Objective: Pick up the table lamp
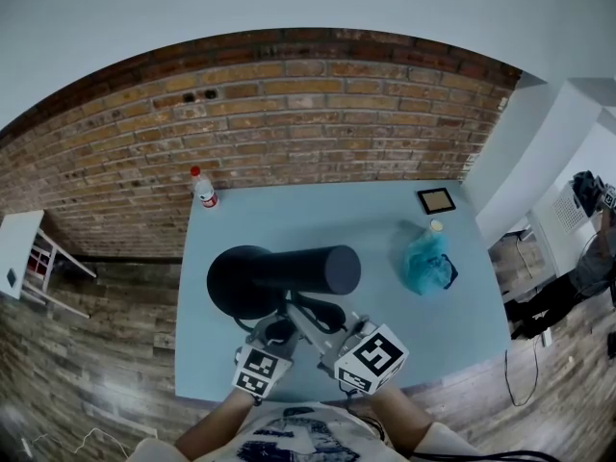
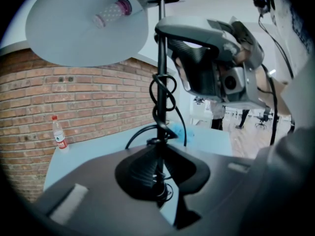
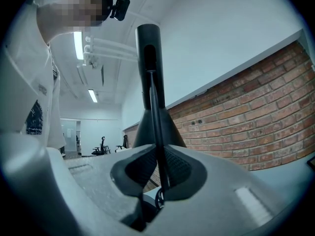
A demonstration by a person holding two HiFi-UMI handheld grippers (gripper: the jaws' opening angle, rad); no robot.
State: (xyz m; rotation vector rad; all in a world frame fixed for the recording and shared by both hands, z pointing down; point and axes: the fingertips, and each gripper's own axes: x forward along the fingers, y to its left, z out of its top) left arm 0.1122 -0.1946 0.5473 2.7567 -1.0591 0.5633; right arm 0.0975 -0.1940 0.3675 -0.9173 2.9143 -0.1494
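Observation:
The black table lamp has a round disc [image 1: 236, 282], a thick cylinder [image 1: 322, 268] and a thin stem [image 2: 161, 58] with its cord coiled round it. It hangs over the front part of the light blue table [image 1: 318, 215]. My left gripper [image 1: 274, 335] is shut on the stem low down, which runs between its ribbed pads [image 2: 140, 173]. My right gripper [image 1: 327, 330] is shut on the same stem [image 3: 153, 112] higher up, with the cylinder [image 3: 148, 63] beyond it. In the left gripper view the right gripper's grey body [image 2: 216, 68] sits just right of the stem.
A clear bottle with a red cap [image 1: 204, 189] stands at the table's far left corner by the brick wall [image 1: 289, 114]. A blue plastic bag [image 1: 426, 261] and a small framed square [image 1: 435, 199] lie on the right. A white shelf [image 1: 29, 253] stands on the floor at the left.

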